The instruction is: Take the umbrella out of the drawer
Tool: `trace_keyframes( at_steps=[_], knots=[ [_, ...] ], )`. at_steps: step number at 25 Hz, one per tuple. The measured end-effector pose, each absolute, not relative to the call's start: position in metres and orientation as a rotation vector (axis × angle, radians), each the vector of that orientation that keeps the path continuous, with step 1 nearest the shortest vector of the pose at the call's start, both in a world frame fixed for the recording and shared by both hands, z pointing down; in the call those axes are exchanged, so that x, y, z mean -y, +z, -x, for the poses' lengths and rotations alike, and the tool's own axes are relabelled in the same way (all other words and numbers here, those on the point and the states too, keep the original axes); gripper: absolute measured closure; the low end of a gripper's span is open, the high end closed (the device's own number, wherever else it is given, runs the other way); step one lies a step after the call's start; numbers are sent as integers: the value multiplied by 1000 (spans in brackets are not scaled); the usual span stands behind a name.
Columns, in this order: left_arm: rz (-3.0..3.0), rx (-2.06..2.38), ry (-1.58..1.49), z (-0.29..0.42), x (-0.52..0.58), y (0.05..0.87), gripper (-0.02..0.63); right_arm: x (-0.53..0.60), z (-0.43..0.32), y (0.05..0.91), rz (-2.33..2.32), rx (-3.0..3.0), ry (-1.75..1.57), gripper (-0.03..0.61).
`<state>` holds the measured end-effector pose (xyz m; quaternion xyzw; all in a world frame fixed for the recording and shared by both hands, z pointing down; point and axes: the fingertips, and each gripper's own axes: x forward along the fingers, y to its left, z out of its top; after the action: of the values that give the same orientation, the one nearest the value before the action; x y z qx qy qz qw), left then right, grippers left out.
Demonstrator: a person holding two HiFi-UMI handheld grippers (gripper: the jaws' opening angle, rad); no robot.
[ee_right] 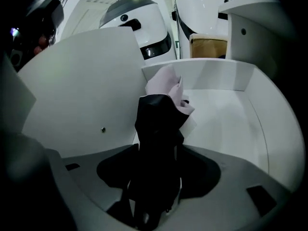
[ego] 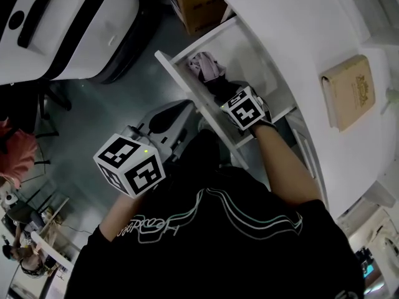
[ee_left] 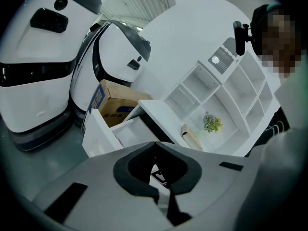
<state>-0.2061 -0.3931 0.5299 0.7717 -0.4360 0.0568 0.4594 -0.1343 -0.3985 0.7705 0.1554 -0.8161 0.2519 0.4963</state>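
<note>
The white drawer stands pulled open below the desk top. Inside it lies the folded umbrella, lilac cloth with a black end. My right gripper reaches into the drawer. In the right gripper view my right gripper is shut on the umbrella's black part, with the lilac cloth bunched beyond against the drawer's left wall. My left gripper hangs outside the drawer, to its left. In the left gripper view my left gripper is shut with nothing in it.
A tan book lies on the white desk top. A cardboard box stands on the floor behind the drawer, beside big white machines. White shelves with a small plant rise behind the desk.
</note>
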Motion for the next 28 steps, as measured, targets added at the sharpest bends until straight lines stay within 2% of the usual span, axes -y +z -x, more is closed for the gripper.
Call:
trace_keyframes(
  at_steps=[12, 17, 28],
  knots=[
    [-1873, 1078, 118, 217, 394, 537, 594, 407, 134, 783, -437, 1930, 502, 347],
    [-1875, 1076, 114, 215, 390, 535, 594, 408, 132, 782, -439, 1911, 515, 365],
    [-1897, 1104, 77, 202, 365, 520, 594, 408, 122, 752, -456, 1928, 536, 373]
  ],
)
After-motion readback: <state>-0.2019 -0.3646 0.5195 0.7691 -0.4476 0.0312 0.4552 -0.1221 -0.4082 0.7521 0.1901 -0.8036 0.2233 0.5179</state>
